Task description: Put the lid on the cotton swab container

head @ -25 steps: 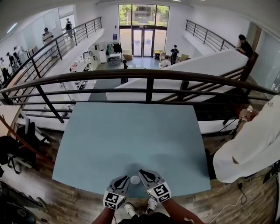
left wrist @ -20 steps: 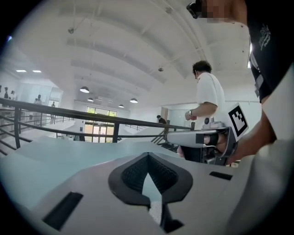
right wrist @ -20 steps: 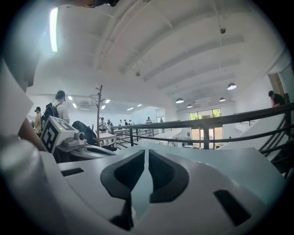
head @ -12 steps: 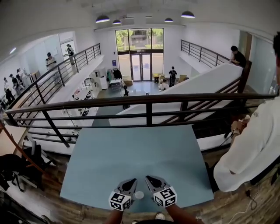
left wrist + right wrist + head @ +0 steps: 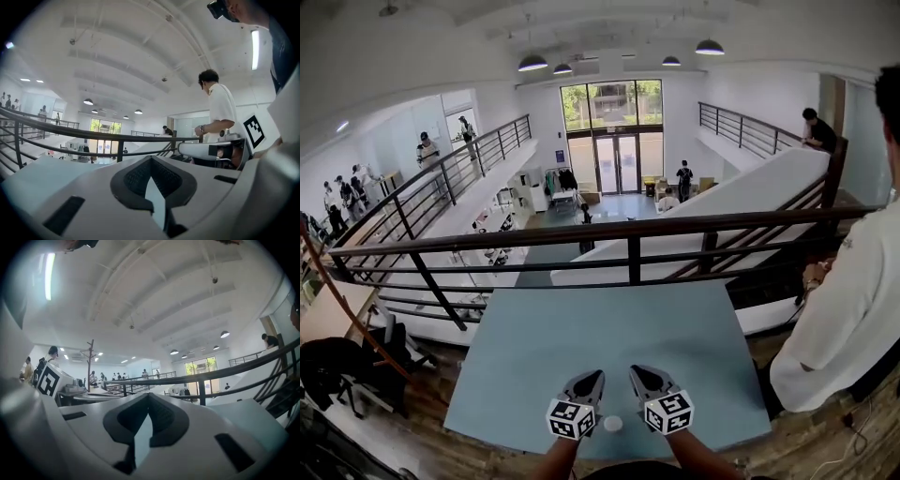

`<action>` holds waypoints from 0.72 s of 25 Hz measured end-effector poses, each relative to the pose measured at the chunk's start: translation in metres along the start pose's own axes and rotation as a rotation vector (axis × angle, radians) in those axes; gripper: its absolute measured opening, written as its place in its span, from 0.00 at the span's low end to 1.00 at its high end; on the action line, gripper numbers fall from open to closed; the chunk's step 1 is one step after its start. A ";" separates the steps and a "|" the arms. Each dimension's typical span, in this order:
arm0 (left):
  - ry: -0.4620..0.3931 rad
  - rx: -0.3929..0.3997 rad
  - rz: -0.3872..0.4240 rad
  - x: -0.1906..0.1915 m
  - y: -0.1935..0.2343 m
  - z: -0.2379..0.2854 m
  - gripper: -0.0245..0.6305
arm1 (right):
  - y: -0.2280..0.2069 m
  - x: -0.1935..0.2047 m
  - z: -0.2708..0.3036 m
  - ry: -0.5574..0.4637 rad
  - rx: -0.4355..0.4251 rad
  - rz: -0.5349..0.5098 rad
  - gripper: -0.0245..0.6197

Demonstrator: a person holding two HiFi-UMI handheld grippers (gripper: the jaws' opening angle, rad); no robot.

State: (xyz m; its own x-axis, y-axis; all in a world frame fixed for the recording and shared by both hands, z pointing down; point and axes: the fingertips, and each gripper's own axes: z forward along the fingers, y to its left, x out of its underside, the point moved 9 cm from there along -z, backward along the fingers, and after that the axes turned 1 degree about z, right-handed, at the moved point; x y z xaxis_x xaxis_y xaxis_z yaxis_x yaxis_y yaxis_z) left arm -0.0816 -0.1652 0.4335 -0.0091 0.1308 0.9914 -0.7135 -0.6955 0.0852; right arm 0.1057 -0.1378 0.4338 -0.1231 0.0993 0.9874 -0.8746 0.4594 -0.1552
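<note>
Judging by the small white round cotton swab container point(image 5: 613, 424), which sits alone on the pale blue rectangular table point(image 5: 581, 328) between the two claws and just behind their tips, the lid seems already on, though it is too small to be sure. The left claw point(image 5: 593, 375) and right claw point(image 5: 636, 370) each have their jaws together on nothing. Ahead of them the tabletop is bare. The table's near edge runs close behind the container.

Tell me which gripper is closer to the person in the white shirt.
Right. The right gripper is on the side of the person; the left gripper lies beyond it, farther away.
</note>
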 end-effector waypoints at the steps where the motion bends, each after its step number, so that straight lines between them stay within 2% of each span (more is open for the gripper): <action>1: 0.011 -0.013 0.002 0.001 0.002 0.000 0.06 | -0.001 -0.001 0.001 -0.010 0.015 -0.007 0.07; 6: 0.028 -0.012 0.001 0.012 0.002 0.000 0.06 | -0.004 0.005 0.002 -0.029 0.037 -0.026 0.07; 11: 0.059 0.007 -0.007 0.019 0.001 0.010 0.06 | -0.009 0.017 -0.005 -0.120 -0.013 -0.027 0.07; 18: 0.096 0.035 -0.011 0.023 -0.008 0.027 0.06 | -0.015 0.017 -0.011 -0.135 -0.041 -0.030 0.07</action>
State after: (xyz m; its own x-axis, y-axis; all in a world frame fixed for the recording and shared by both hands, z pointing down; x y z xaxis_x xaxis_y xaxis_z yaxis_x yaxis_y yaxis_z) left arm -0.0568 -0.1756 0.4579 -0.0702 0.2045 0.9763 -0.6888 -0.7179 0.1009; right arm 0.1219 -0.1337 0.4525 -0.1610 -0.0332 0.9864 -0.8592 0.4965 -0.1235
